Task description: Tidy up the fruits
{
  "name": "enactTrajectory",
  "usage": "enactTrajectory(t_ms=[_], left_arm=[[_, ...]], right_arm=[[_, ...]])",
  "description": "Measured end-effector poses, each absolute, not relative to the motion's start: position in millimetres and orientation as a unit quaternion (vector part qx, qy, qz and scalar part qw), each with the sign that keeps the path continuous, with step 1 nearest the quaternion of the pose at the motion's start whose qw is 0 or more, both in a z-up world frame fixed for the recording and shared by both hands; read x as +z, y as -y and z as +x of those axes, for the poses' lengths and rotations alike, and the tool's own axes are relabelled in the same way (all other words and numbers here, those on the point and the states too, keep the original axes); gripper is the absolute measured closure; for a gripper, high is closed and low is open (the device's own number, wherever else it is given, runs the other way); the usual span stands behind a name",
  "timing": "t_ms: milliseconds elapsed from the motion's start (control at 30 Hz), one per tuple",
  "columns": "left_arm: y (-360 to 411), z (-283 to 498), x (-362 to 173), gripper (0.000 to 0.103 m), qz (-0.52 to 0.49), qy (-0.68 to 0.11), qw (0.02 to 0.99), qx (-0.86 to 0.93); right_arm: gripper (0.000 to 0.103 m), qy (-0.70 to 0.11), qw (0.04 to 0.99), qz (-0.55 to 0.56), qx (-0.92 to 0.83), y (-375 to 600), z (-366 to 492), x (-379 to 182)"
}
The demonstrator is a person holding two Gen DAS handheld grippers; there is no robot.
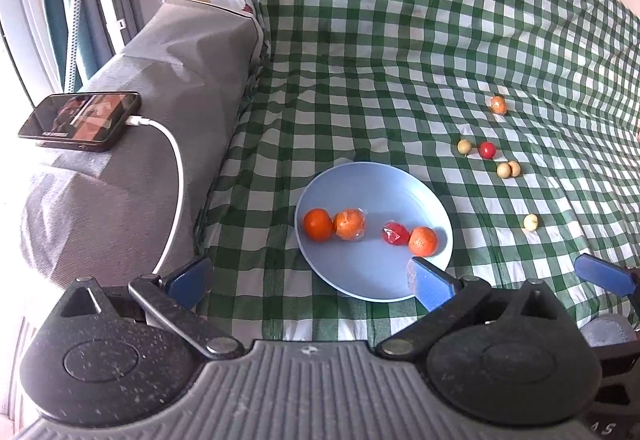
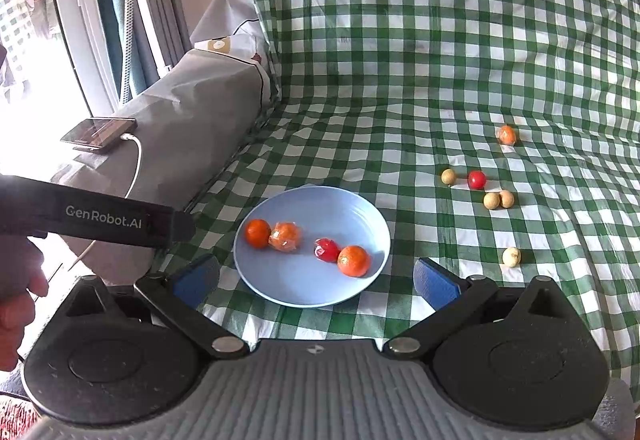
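Note:
A light blue plate (image 1: 360,184) (image 2: 320,208) lies on the green-checked cloth and holds several fruits: a bare orange (image 1: 318,225) (image 2: 258,233), a wrapped orange (image 1: 350,225) (image 2: 285,236), a wrapped red fruit (image 1: 395,234) (image 2: 326,250) and another orange (image 1: 423,241) (image 2: 353,261). Loose on the cloth to the right lie a small wrapped orange (image 1: 498,105) (image 2: 507,134), a red fruit (image 1: 487,150) (image 2: 477,180) and several beige fruits (image 1: 505,170) (image 2: 491,201). My left gripper (image 1: 308,280) is open just short of the plate's near rim. My right gripper (image 2: 316,280) is open too, and empty.
A phone (image 1: 80,122) (image 2: 100,134) on a white charging cable (image 1: 176,176) rests on the grey sofa arm at the left. The checked cloth rises up the backrest behind. A hand (image 2: 16,304) holds the left gripper's black body (image 2: 100,220) at the left edge.

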State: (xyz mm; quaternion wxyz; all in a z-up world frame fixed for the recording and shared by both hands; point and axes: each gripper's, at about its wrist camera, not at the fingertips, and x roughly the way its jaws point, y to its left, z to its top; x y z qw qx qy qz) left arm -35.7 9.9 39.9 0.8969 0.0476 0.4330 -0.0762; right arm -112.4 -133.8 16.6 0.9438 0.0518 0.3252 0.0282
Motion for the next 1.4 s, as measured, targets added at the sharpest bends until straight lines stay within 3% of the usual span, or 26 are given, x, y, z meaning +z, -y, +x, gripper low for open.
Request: enactTrajectory(t_ms=[500,900,1167,1400], left_arm=[[108.1,53.0,18.6,0.000,0.067,-0.442,0.884,-0.134],[234.8,171.6,-70.4,0.000,0.116,-0.465,0.860,-0.173],[257.6,228.3,-129.7,0.000,0.110,-0.506,0.840,-0.164],[267.6,243.2,-142.7,0.000,0.115,-0.504,0.840,-0.166]], right_arm=[[0.001,-0.304,0.940,0.091,-0.123,267.1,-67.3,-15.5],[0.001,-0.360,0.912,0.073,-0.185,386.6,46.0,-101.5],[0.001,-0.404,0.900,0.071,-0.149,409.4,104.2,-154.6],[0.001,-0.378,0.915,0.055,-0.128,404.1,123.7,-161.4]])
